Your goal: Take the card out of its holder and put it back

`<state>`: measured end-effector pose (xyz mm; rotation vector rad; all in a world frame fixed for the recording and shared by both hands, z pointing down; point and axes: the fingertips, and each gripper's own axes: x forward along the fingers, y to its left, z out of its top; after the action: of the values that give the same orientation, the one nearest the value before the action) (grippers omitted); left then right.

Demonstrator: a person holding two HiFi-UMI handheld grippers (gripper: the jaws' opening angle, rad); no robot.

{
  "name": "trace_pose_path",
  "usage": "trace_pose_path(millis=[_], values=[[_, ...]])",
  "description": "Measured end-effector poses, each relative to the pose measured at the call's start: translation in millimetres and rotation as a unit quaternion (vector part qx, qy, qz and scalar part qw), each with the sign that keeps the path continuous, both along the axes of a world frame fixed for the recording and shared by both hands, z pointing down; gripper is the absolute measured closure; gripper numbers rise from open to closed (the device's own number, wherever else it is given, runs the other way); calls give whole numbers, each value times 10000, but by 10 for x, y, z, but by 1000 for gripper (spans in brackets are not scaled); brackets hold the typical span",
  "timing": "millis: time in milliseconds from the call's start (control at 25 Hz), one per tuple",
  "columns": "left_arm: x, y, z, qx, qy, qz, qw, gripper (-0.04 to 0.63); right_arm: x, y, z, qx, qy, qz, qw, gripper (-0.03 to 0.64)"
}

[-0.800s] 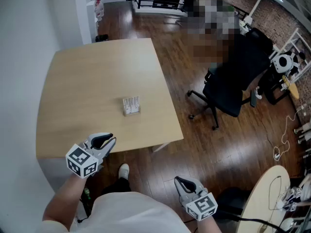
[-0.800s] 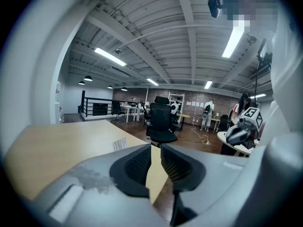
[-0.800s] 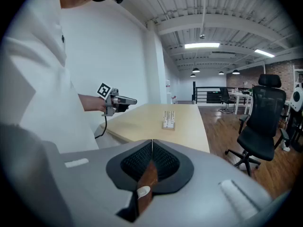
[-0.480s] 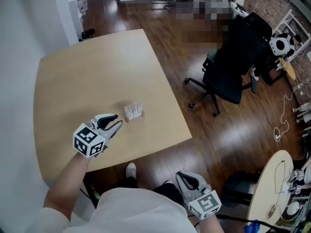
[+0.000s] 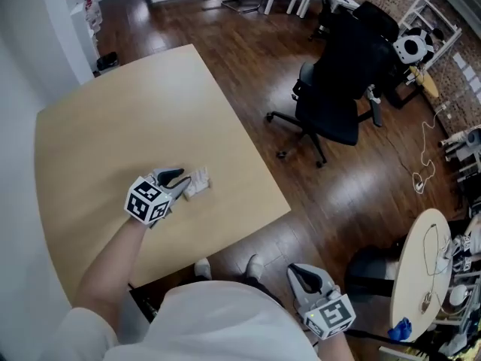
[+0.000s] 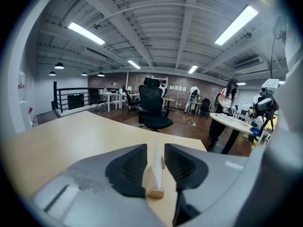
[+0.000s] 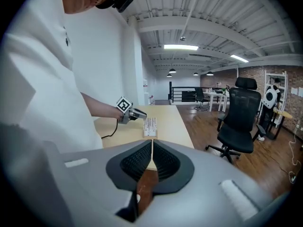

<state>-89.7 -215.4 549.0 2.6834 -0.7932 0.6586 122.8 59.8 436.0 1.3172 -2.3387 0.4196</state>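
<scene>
1. A white short-sleeved shirt and white shoes.
2. The left gripper and right gripper have grey shells, black ribbed pads, and a cube of black-and-white square markers.
3. A black cable trails from the left gripper.

Card holder on table, left gripper just left of it, chair right of table

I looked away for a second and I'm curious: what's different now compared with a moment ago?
The left gripper moved forward across the table to the card holder. Its open jaws now straddle the card without gripping it. The card holder stayed put, and the right gripper stays low beside the person, shut.
</scene>
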Motion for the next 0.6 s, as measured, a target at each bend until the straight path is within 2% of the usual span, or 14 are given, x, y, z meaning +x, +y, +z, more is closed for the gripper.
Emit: trace_pose_path(millis=[240, 480, 600], values=[[64, -83, 197, -232, -13, 234, 9995, 489, -2, -5, 53, -146, 80, 186, 9997, 603], [115, -76, 247, -292, -43, 457, 9985, 566, -12, -74, 67, -169, 134, 228, 9995, 603], [128, -51, 232, -304, -42, 578, 9979, 572, -27, -89, 64, -163, 172, 229, 9995, 603]])
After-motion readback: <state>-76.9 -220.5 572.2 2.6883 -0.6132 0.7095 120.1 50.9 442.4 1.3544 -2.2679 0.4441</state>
